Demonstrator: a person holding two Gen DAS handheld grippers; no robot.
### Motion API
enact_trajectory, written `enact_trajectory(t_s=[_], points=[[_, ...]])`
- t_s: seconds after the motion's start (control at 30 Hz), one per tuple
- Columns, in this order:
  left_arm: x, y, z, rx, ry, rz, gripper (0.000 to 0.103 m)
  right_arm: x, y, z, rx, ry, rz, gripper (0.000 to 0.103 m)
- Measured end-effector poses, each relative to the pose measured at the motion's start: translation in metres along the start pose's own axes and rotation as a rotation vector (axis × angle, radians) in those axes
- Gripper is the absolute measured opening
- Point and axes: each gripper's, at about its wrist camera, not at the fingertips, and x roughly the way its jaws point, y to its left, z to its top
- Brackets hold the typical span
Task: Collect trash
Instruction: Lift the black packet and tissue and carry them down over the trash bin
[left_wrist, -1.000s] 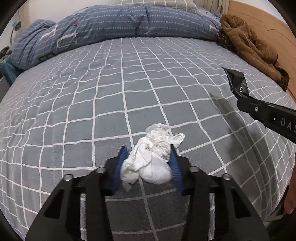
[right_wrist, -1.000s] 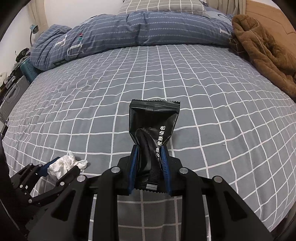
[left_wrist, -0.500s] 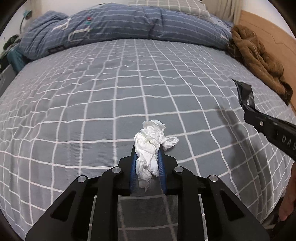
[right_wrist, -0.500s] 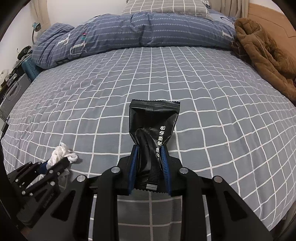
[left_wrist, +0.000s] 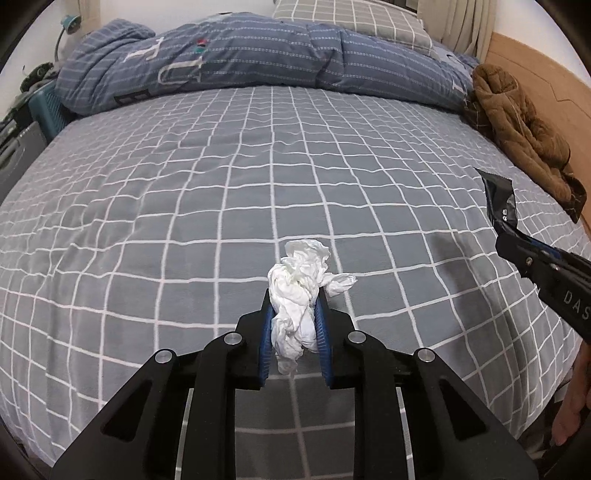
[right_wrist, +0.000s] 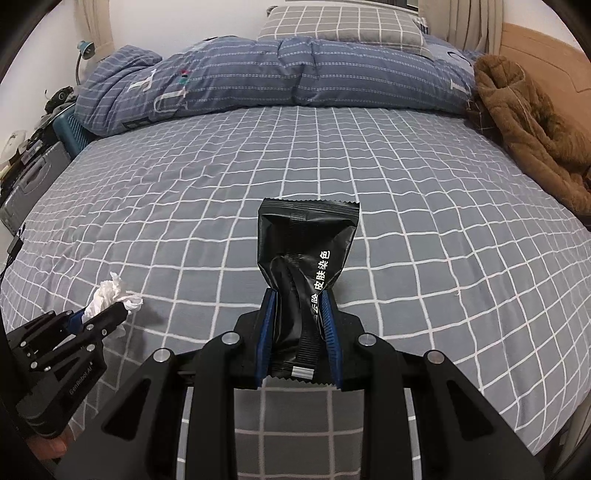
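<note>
A crumpled white tissue (left_wrist: 299, 291) is squeezed between the blue pads of my left gripper (left_wrist: 294, 306), which is shut on it and holds it just above the grey checked bed (left_wrist: 221, 192). My right gripper (right_wrist: 297, 306) is shut on a black snack wrapper (right_wrist: 308, 240) with white characters, its crimped top standing up over the bed. In the left wrist view the right gripper (left_wrist: 517, 236) comes in from the right edge with the wrapper (left_wrist: 500, 199). The right wrist view shows the left gripper (right_wrist: 107, 314) and the tissue (right_wrist: 110, 295) at lower left.
A rolled blue striped duvet (left_wrist: 240, 62) and a checked pillow (right_wrist: 343, 24) lie along the far end of the bed. A brown fleece jacket (right_wrist: 535, 129) sits against the wooden headboard (right_wrist: 546, 59) on the right. A suitcase (right_wrist: 29, 184) and clutter stand left of the bed.
My left gripper closed on the tissue, squeezing it narrow, and lifted it off the bedsheet. Both grippers drew back a little from the bed; the right kept its hold on the wrapper.
</note>
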Motion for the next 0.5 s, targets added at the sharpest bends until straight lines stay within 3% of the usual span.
enact_trajectory(t_s=[0.5], points=[[-0.039,0.015,-0.025,-0.024,-0.022,-0.005,0.020,-0.031,0.028,-0.029,-0.007,-0.025,0.023,0.025]])
